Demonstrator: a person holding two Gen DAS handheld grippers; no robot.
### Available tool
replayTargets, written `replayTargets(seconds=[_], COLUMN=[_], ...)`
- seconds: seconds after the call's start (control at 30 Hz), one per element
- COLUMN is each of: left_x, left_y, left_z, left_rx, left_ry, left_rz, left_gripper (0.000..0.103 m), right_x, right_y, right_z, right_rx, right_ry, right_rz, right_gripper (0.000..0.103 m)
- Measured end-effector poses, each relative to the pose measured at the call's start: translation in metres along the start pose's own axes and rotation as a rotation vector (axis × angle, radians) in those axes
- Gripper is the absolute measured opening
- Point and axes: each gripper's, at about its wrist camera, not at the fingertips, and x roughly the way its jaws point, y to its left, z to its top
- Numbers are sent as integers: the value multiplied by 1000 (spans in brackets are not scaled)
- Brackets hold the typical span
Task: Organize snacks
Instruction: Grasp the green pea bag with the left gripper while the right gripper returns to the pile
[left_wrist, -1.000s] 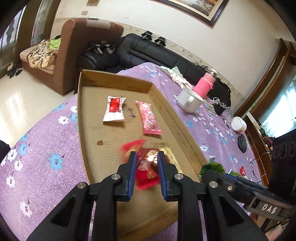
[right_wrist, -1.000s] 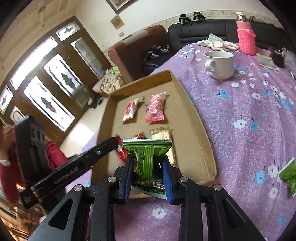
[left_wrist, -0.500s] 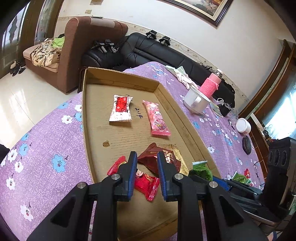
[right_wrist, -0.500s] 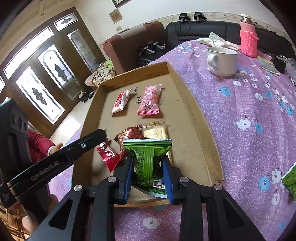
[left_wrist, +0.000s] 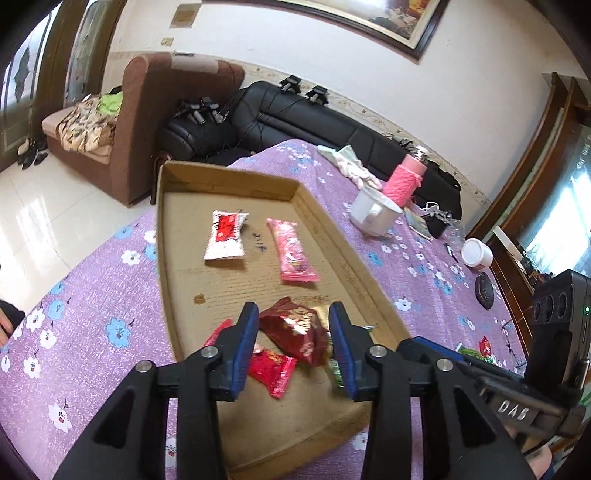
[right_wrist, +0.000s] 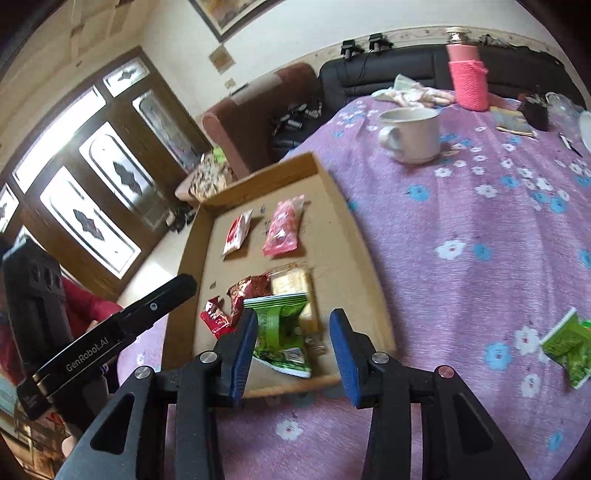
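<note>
green snack packet lay loose at the lower centre of the right wrist frame, in the near end of the cardboard tray, partly over the pale cracker pack. half a second before it was pinched in the right tool; now that tool's jaws stood wide apart, packet touching only the left finger's side, so it read as just released. left tool also went from nearly closed to spread open, holding nothing, over the dark red packet and the bright red packet at lower centre of the left wrist frame. those two sat in the tray's near end, dropped a moment earlier.

further up the tray, mid frame: white-and-red packet and pink packet side by side, apart, unchanged.

meaning for task: five snacks in the tray, both tools free. one more green packet stayed outside on the purple floral tabletop, right edge of the right wrist frame, well apart from the tray. likely next pick for the right tool.

beyond: white mug and pink-sleeved bottle at upper right, not snacks.
</note>
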Motion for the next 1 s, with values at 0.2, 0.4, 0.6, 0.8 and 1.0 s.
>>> replayTargets(seconds=[0.2,0.4,0.6,0.8,1.0], left_x=[-9,-8,-5,-10,4], left_y=[-28,-64,-97,-111,-131], left_z=[-4,-14,-29,-44,-47], left_rx=[64,131,189,198,283], left_ry=[-8,22,28,-18,102], left_rz=[-56,-95,-127,-205,-202], left_gripper=[57,61,70,83,83], right_x=[-47,-101,-93,-75,-110], right_y=[-37,-95,-164,-155,-152], right_z=[-5,-8,-4,-19,-20], right_rx=[51,139,233,206,196], right_ry=[-80,-177,-80,19,-78], right_rz=[-40,-181,-280,-158,-138], right_gripper=[44,44,44,42,42])
